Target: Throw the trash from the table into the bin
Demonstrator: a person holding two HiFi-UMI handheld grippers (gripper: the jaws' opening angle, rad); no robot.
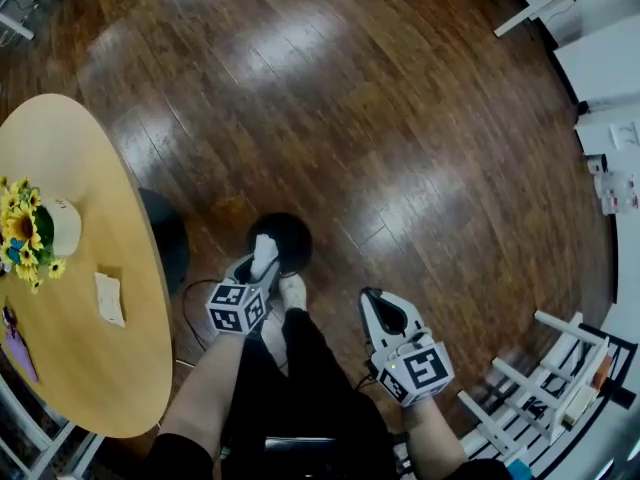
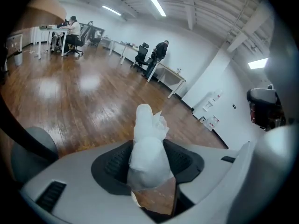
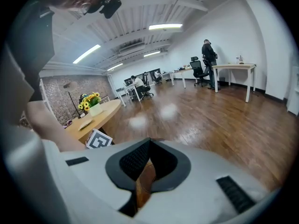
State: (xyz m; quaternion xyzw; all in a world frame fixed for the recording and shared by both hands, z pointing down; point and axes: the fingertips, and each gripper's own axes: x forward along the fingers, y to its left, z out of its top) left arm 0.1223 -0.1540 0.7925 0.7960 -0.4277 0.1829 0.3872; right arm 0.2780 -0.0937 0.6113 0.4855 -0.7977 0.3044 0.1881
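Left gripper: My left gripper (image 1: 262,270) pinches a white tissue (image 1: 264,251). In the left gripper view the wad stands upright between the dark pads (image 2: 112,161), which seem to touch it on both sides.
Right gripper: My right gripper (image 1: 380,303) is pressed together with nothing in it. Only a sliver of floor shows through the slit. It hangs low beside my leg, well apart from the bin.
Tissue position: Right over the round black bin (image 1: 296,232), which stands on the floor near the tabletop's edge.
Done so far: I judge this piece is off the tabletop and at the bin, but not yet dropped.
Left to do: Letting the tissue fall in. A flat pale paper (image 1: 108,299) lies on the tabletop, with a purple thing (image 1: 18,346) at its rim. Either may be trash; I cannot tell.
Tabletop: Round, light wood, at the left of the head view (image 1: 95,378). It carries yellow flowers (image 1: 20,230) in a white pot (image 1: 64,226).
Floor: Dark, glossy wood boards (image 1: 350,118) that mirror the ceiling lights.
Room: A large open office with white walls and strip lights (image 2: 154,1). White desks (image 2: 164,74) stand far off, with people (image 2: 161,50) at them. A white slatted frame (image 1: 540,388) stands at the lower right of the head view.
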